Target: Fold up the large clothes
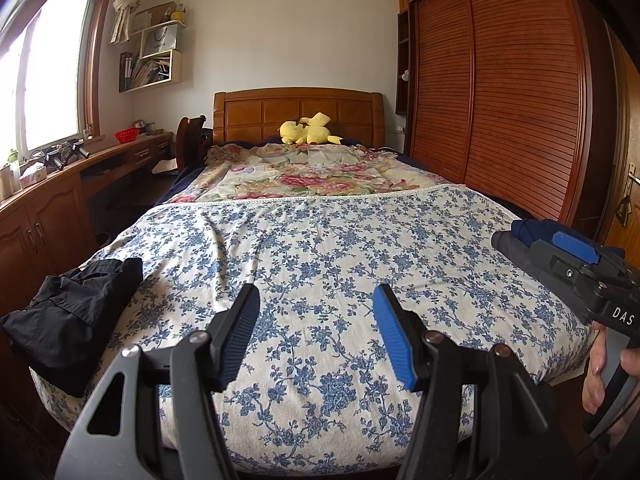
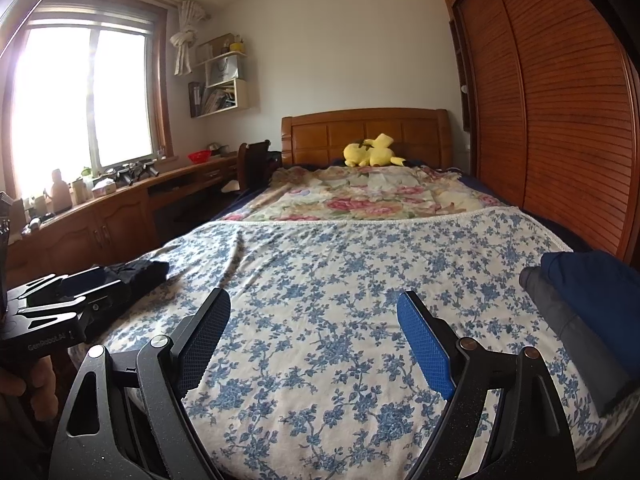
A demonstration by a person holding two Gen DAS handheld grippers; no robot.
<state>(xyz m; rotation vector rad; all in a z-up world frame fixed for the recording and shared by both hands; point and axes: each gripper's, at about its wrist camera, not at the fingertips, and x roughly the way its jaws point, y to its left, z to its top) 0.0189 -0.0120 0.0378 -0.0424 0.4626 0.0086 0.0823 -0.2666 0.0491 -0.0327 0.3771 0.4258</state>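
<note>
The left gripper (image 1: 316, 332) is held with its jaws apart and nothing between them, only the blue-flowered cover (image 1: 320, 248) of the bed seen through the gap. The right gripper (image 2: 314, 340) is spread wider, likewise empty, poised over the same cover near the foot of the bed. Each tool is carried by a hand: fingers (image 1: 596, 376) are seen at the right gripper's handle, to the right of the left claw. To the left of the left gripper, at the bed's edge, a black garment (image 1: 68, 316) is lying in a rumpled fold, partly overhanging. To the right of the right gripper, at the opposite edge, a folded pile is found: a navy garment (image 2: 592, 280) resting on a grey garment (image 2: 560, 312). The stretch of cover between the two claws is bare and flat. Farther ahead, a pink-flowered quilt (image 1: 304, 176) is spread toward the headboard (image 1: 296, 112), against which a yellow plush toy (image 1: 306, 130) is lying. Beyond, to the left, a window (image 2: 80, 96) and a wooden desk (image 2: 120, 208) are noted; to the right, a slatted wardrobe (image 1: 500, 92).
</note>
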